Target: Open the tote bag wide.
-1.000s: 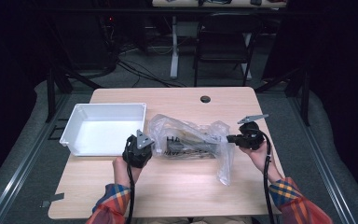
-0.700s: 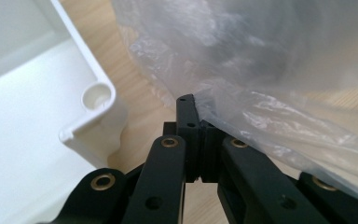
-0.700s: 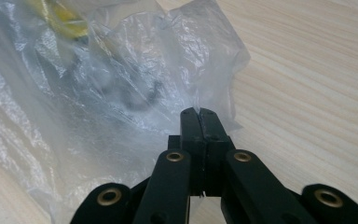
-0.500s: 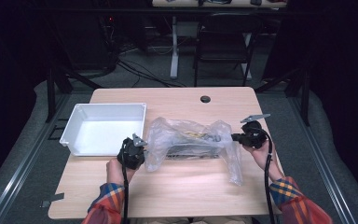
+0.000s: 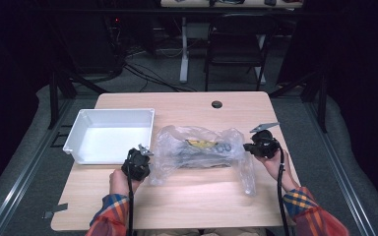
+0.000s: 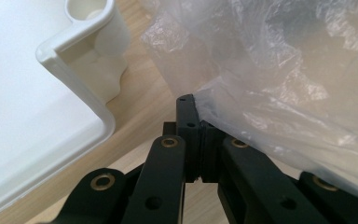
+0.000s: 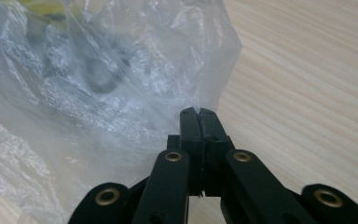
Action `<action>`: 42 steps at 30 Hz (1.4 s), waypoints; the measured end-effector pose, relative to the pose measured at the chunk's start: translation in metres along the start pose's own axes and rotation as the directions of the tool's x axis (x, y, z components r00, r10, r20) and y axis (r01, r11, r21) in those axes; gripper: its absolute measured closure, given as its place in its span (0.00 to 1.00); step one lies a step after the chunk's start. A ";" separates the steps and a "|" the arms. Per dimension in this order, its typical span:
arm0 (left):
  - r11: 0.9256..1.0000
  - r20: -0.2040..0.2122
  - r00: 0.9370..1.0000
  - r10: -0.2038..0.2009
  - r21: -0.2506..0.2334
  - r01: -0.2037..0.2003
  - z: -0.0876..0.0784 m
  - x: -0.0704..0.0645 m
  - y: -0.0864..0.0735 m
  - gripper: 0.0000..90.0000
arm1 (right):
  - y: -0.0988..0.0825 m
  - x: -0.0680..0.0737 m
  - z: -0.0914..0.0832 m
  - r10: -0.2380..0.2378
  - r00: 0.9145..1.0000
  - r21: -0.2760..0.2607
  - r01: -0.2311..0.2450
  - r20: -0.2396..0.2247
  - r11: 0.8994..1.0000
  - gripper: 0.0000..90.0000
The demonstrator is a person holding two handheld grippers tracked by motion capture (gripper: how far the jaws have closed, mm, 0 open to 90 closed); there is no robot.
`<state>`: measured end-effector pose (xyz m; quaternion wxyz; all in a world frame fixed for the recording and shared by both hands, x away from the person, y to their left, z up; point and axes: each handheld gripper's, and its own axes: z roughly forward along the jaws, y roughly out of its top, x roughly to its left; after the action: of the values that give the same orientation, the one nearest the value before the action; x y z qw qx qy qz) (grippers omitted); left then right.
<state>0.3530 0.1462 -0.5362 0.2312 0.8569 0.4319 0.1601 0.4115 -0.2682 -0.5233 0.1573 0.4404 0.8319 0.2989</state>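
Pinching the clear plastic bag (image 5: 197,150) from both ends, both grippers' jaws are clamped; white bin (image 5: 109,133) sits just beside.

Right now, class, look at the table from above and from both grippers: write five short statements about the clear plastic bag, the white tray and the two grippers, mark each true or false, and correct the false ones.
1. The left gripper is shut on an edge of the crinkled clear plastic bag. True.
2. The right gripper hangs open above the bag. False: its jaws are closed on the bag's edge.
3. The white rectangular plastic tray holds the bag. False: the bag lies on the light wooden table, beside the tray.
4. Dark items and something yellow show through the bag. True.
5. The bag sits to the left of the tray in the high view. False: it sits to the tray's right.
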 end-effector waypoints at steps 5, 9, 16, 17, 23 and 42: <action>1.000 0.000 1.000 0.001 -0.009 -0.001 -0.001 -0.001 0.000 1.00 | 0.002 0.003 -0.012 -0.028 0.999 -0.023 0.028 -0.014 0.999 0.65; 1.000 0.004 1.000 -0.012 -0.013 0.012 0.000 0.001 0.000 0.99 | 0.005 0.006 -0.031 -0.046 0.999 -0.083 0.044 -0.021 0.996 0.49; 1.000 0.004 1.000 -0.002 -0.006 0.002 0.001 0.000 0.000 0.99 | -0.001 0.029 -0.041 -0.168 0.984 -0.057 0.164 -0.065 0.985 0.35; 1.000 0.007 1.000 -0.003 -0.007 0.003 0.001 0.001 0.000 0.99 | -0.002 0.030 -0.038 -0.169 0.983 -0.058 0.165 -0.072 0.985 0.34; 1.000 0.007 1.000 0.000 -0.007 0.000 0.001 0.002 0.000 0.98 | -0.002 0.044 -0.041 -0.240 0.965 -0.069 0.234 -0.104 0.970 0.33; 1.000 -0.005 1.000 -0.014 0.006 0.014 0.002 0.006 -0.001 0.96 | -0.005 0.051 -0.023 -0.271 0.961 -0.037 0.269 -0.048 0.962 0.93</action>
<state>0.3569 0.1512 -0.5376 0.2287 0.8542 0.4390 0.1590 0.3675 -0.2364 -0.5085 0.1812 0.3123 0.8835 0.2984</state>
